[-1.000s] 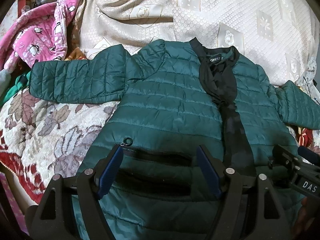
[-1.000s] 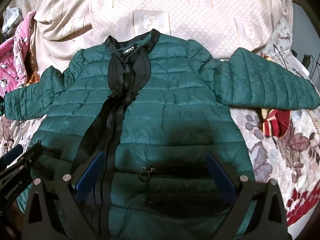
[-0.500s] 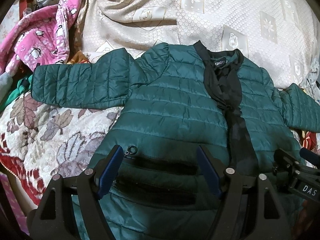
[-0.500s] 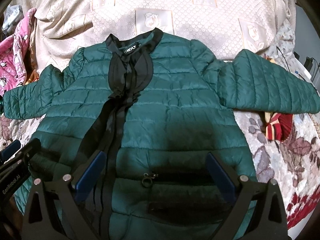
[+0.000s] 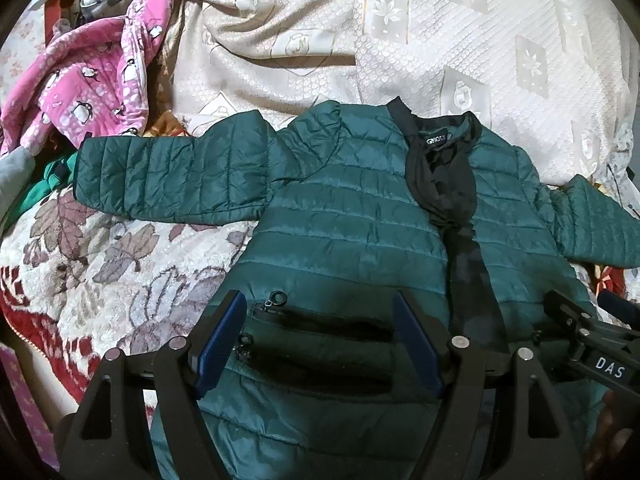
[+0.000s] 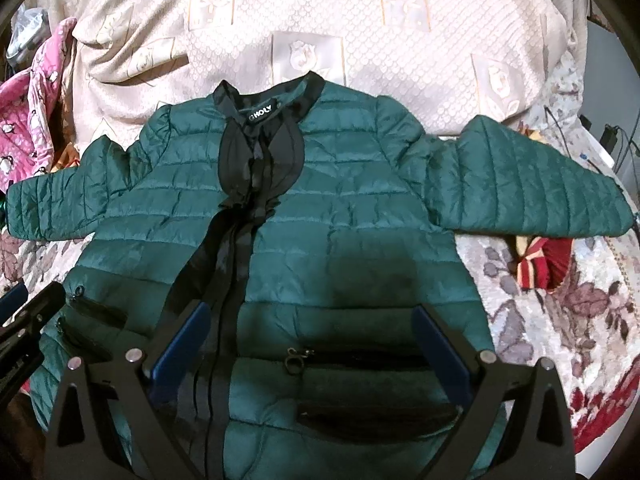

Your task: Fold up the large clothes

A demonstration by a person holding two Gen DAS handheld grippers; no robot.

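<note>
Lying face up across the bed (image 5: 120, 280), the green quilted jacket (image 6: 360, 208) has both sleeves spread toward the bed's side edges, apparently laid flat ready for folding; the left gripper (image 5: 318, 338) and right gripper (image 6: 310, 350) hover over its hem, jaws wide, holding nothing.

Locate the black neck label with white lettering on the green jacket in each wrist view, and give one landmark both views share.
Left wrist: the neck label sits upper right of centre, inside the black collar.
Right wrist: the neck label sits upper left of centre, inside the collar.
Shared landmark: the black zipper placket running down from the collar of the green jacket.
</note>
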